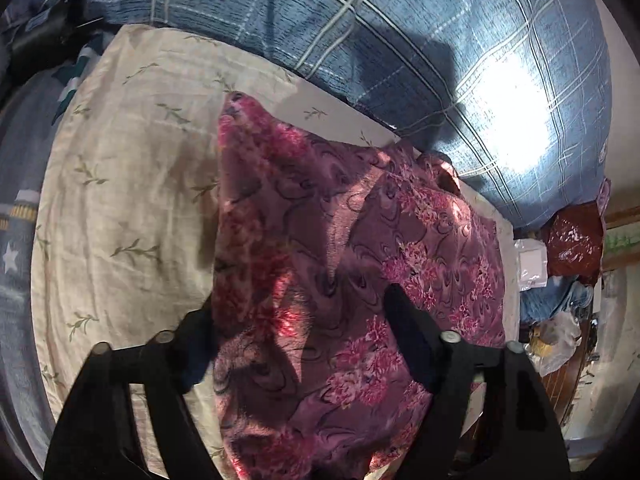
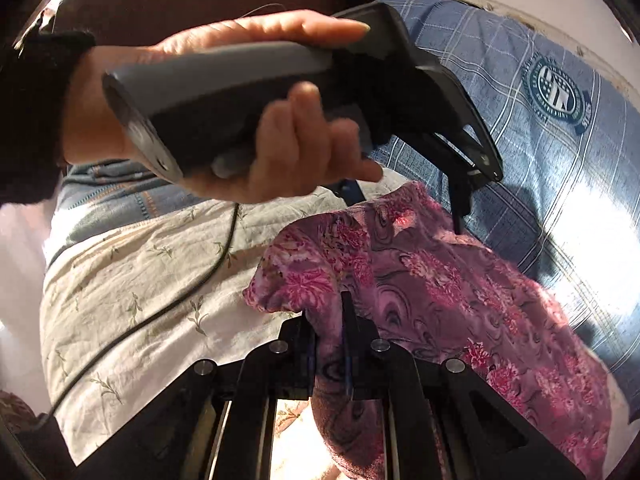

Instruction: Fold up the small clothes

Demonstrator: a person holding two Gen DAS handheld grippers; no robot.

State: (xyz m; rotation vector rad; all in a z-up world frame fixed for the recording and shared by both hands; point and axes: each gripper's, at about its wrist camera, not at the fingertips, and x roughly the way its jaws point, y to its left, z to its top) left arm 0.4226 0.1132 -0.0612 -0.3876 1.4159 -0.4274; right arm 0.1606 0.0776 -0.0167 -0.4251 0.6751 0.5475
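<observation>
A purple and pink floral garment [image 1: 320, 264] lies on a cream leaf-print cloth [image 1: 132, 184] on the bed. My left gripper [image 1: 300, 308] is open, its black fingers spread on either side of the garment, which drapes between them. In the right wrist view my right gripper [image 2: 330, 336] is shut on an edge of the same garment [image 2: 440, 288] and lifts it a little. The left gripper [image 2: 460, 208] also shows there, held in a hand [image 2: 280, 160] above the garment's far corner.
A blue plaid quilt [image 1: 400, 40] lies bunched behind the cream cloth [image 2: 140, 280]. A black cable [image 2: 180, 296] runs across the cloth. A red bag [image 1: 574, 240], plastic bags and clutter sit at the right beside the bed.
</observation>
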